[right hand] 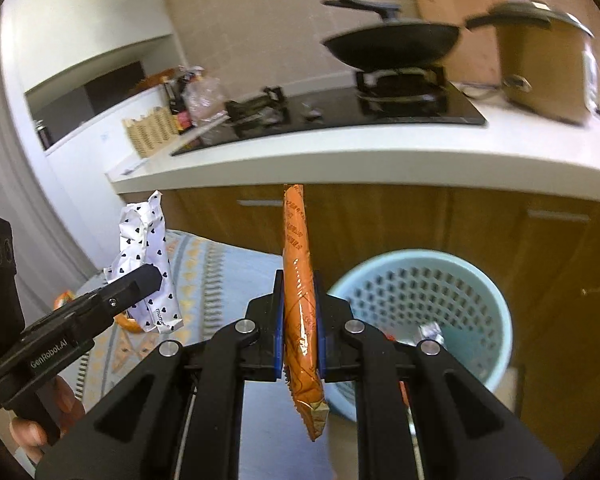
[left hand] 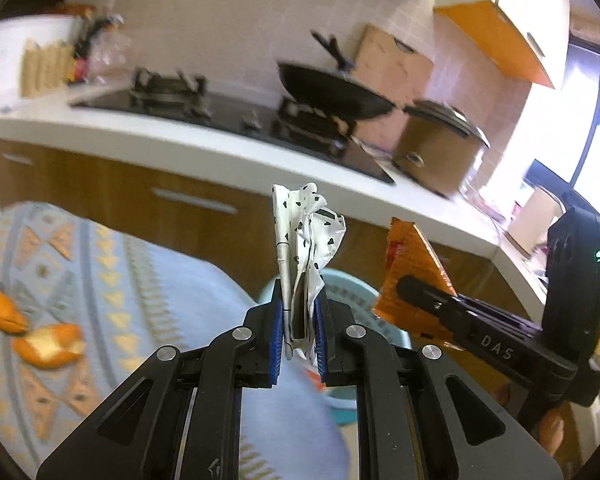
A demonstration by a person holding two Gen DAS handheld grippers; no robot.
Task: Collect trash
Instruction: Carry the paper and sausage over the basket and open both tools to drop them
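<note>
Between the left gripper's [left hand: 299, 322] blue pads sits a crumpled white spotted wrapper [left hand: 306, 248], clamped low, its loose top standing above the fingertips; it could slip free mid-carry. From the right view, the right gripper [right hand: 299, 322] pinches an orange packet [right hand: 300, 308], with the blue basket [right hand: 492, 292] beyond-right; releasing early would miss it.

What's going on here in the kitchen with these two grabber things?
A person is collecting trash with a handheld gripper in each hand. The left gripper is shut on a crumpled white wrapper with black spots, and the right gripper is shut on an orange snack wrapper. Both pieces are held up near a light blue perforated bin in front of the counter. Orange peels lie on the patterned tablecloth.
</note>
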